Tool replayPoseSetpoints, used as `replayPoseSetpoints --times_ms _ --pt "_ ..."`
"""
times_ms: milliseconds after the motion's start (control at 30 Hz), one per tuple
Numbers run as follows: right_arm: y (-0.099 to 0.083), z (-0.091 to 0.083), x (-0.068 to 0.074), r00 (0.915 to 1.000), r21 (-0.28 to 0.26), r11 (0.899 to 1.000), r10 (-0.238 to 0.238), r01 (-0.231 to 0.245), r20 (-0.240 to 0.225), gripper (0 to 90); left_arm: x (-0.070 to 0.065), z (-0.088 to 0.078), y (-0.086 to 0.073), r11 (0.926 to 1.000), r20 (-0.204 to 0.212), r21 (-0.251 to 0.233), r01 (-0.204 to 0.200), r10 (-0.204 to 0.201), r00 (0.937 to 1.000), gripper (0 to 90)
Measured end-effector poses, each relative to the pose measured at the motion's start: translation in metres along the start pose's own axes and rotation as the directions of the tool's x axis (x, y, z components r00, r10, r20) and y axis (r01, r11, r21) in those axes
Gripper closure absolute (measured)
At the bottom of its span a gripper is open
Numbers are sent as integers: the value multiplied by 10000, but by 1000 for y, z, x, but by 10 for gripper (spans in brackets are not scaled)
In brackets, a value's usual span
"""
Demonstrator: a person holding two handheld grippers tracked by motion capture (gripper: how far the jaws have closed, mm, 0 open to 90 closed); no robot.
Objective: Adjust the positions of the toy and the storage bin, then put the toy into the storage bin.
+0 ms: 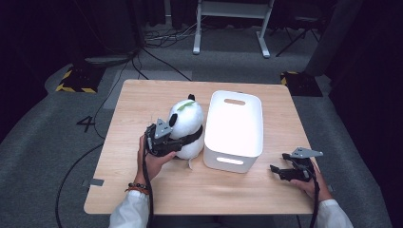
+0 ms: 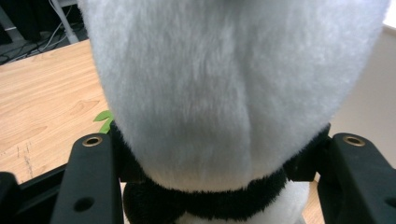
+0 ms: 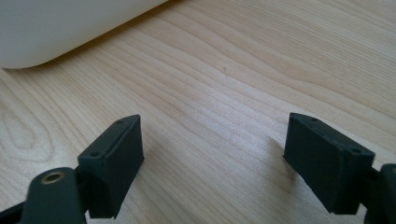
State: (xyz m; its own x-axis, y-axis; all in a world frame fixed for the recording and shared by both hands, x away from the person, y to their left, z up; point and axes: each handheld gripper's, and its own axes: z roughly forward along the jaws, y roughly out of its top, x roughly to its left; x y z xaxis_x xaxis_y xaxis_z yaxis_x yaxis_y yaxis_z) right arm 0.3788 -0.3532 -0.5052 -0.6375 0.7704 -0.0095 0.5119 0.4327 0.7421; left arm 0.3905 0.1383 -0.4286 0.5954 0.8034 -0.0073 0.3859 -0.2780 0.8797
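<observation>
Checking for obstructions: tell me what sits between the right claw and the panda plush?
The white bin stands between the right claw and the panda plush, as the high view shows; bare tabletop lies beside that claw.

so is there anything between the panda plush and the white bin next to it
Nothing visible. The panda plush, clamped in the left gripper, sits right beside the white bin, whose open top looks empty. The right gripper rests open on the table, off to the bin's other side.
</observation>
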Motion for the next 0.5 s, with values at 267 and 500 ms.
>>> replayPoseSetpoints --times_ms 267,500 --pt "0 0 0 10000 2 10000 1 -1 1 193 4 -2 -1 9996 168 -124 255 -253 9995 384" --pt "0 0 0 10000 2 10000 -4 4 9 193 -1 -5 1 9997 81 -60 -239 239 9997 395"
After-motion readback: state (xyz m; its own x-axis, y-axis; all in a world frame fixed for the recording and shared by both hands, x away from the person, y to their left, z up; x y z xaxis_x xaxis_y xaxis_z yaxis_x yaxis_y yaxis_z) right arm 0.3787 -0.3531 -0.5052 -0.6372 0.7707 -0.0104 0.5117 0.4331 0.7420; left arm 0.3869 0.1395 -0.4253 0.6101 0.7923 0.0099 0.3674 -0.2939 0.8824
